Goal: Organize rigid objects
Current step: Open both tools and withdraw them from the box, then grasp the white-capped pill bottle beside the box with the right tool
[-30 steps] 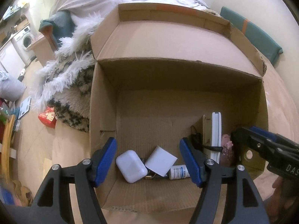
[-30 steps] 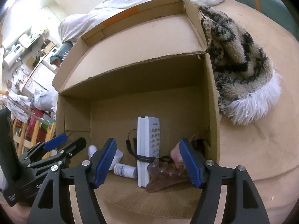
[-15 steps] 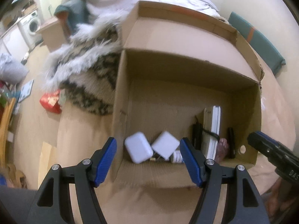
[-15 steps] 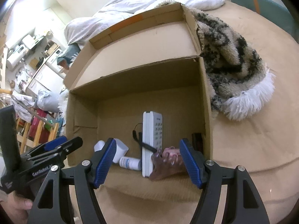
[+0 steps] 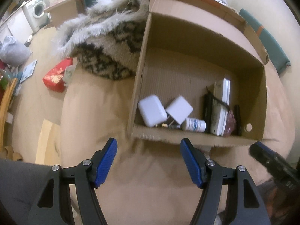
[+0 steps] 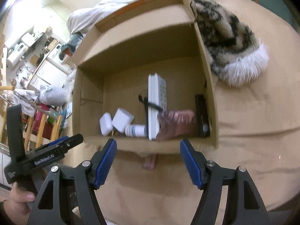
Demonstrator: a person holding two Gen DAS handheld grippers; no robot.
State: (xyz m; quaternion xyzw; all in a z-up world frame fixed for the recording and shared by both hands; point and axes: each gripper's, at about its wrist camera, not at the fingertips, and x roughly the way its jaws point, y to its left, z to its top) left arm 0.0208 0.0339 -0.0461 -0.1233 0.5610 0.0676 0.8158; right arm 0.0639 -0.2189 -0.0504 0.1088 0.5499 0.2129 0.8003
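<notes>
Both tools hang short of the cardboard box (image 5: 198, 69), which sits open-topped on a tan bedcover (image 5: 150, 178); the left gripper (image 5: 149, 162) has its blue pads spread wide with nothing between them, and the right gripper (image 6: 148, 162) is equally agape and empty. The rigid things lie bunched along the box's near wall: a white case (image 5: 152, 111) at the left, touching a white charger cube (image 5: 179, 109), then a small white bottle (image 5: 194, 125) on its side, a white remote (image 5: 224, 105) standing on edge, a reddish comb-like piece (image 6: 176, 123) and a dark slim object (image 6: 201, 118) at the right wall. The risk I judge likeliest is the edge-standing remote toppling if a finger brushes it. The bottle could also roll, and the soft bedcover lets the box shift under any push on its rim.
</notes>
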